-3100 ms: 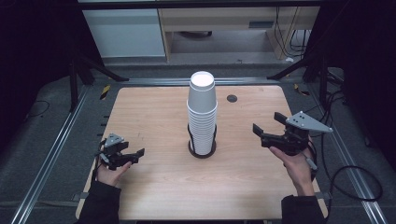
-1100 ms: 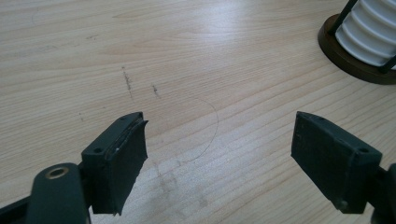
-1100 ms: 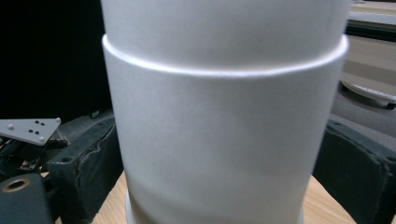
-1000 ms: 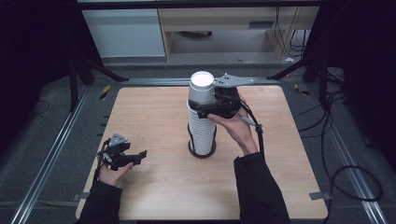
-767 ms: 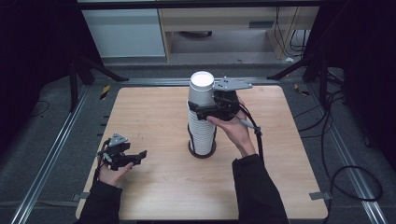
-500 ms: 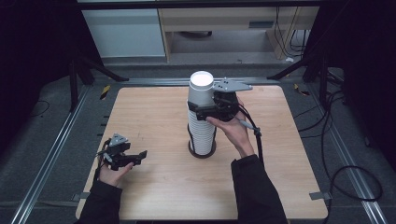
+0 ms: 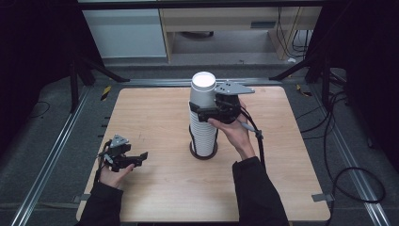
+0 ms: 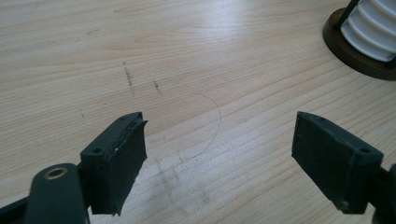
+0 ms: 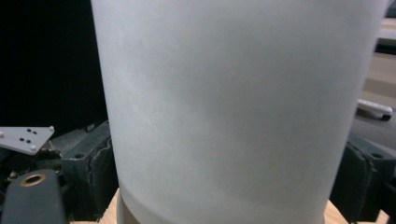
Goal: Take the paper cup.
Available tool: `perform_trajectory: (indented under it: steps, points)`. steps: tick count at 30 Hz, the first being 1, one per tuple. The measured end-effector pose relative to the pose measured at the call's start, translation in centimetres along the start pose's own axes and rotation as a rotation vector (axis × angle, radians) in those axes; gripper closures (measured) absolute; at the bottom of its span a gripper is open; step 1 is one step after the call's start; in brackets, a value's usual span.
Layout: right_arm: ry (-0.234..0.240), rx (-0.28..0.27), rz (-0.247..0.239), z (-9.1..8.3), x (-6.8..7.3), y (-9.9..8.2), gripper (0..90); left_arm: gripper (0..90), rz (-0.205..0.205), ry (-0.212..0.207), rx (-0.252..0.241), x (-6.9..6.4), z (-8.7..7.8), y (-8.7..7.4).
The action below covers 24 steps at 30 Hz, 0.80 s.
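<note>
Left gripper, at 8 o'clock on the pale wooden table, jaws wide apart, empty. Centre: tall stack of white paper cups in a round dark base. Right gripper, jaws flanking the smooth, tapered top cup; contact not discernible.

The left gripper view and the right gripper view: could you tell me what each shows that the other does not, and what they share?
The left gripper view shows bare wooden table with faint scuffs between the left gripper's wide-open jaws, plus the stack's dark round base. The right gripper view shows the top cup's smooth white wall close up, between the right gripper's jaws. Both show white cups from the stack and a pair of black jaws.
</note>
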State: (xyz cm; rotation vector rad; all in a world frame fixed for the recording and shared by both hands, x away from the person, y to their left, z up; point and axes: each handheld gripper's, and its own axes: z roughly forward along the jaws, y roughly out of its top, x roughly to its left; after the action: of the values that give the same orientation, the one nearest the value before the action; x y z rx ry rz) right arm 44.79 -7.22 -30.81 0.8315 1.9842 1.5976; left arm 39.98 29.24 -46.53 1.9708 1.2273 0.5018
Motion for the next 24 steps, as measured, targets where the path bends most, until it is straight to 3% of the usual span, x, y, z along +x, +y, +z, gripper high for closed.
perform_trajectory:
  steps: [5,24]
  points:
    - [0.013,-0.039,0.018,-0.5,-0.1,0.6,12.3,17.1,-0.003,0.000,-0.002,0.0,0.0,0.0]
    - [0.013,-0.110,-0.029,-2.3,0.4,4.8,13.5,17.0,-0.007,0.000,-0.005,0.1,-0.2,0.1]
